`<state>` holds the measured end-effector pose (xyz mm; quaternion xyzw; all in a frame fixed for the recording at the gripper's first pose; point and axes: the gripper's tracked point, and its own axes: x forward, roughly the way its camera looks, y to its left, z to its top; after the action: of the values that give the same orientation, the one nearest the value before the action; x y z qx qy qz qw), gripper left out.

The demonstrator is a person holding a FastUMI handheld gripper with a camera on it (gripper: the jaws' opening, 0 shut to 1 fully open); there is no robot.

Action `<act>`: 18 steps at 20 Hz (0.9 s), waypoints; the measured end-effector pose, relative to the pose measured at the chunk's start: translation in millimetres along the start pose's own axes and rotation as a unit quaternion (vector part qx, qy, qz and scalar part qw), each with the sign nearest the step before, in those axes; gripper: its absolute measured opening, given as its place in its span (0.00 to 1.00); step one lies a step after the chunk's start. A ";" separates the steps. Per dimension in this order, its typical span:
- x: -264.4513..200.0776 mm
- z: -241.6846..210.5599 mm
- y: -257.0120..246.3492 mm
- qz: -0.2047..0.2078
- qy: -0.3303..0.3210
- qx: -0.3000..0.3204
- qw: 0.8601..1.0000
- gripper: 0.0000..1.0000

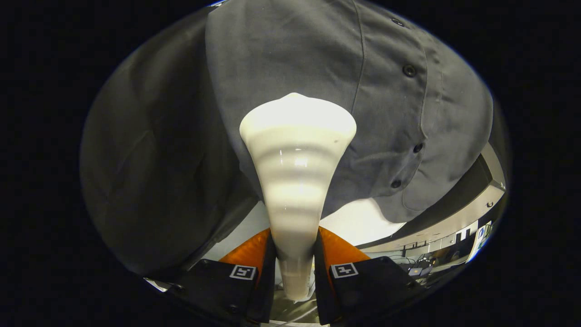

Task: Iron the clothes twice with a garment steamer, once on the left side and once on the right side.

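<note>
Clamped between my fingers [294,254] is the neck of the white garment steamer [297,181], both of them pressing on it from either side. Its wide head flares out toward twelve o'clock and lies against the grey shirt [290,59] hanging just ahead. Dark buttons [409,70] run down the shirt's placket at about two o'clock from the steamer head.

Garment steamer [297,150]: cream, ribbed, flaring to a wide head; handle clamped between the gripper [294,254] fingers. Head meets grey buttoned shirt [290,59] hanging just beyond.
</note>
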<state>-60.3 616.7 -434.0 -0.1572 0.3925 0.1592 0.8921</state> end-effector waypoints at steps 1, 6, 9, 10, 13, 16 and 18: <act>0.2 -4.6 0.2 0.002 0.004 0.000 1.000 0.46; -5.3 -11.7 -3.2 0.010 0.005 0.007 1.000 0.46; -15.8 -9.4 -13.7 0.009 -0.005 0.017 1.000 0.46; -21.0 -8.4 -20.0 0.009 -0.009 0.023 1.000 0.46; -38.4 -4.8 -39.2 0.008 -0.025 0.040 0.999 0.46; -57.7 -3.3 -64.5 0.006 -0.040 0.055 0.998 0.46; -69.1 -0.4 -82.7 0.004 -0.052 0.065 0.997 0.46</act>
<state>-71.2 531.0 -369.6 -0.0891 0.3559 0.1446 0.9189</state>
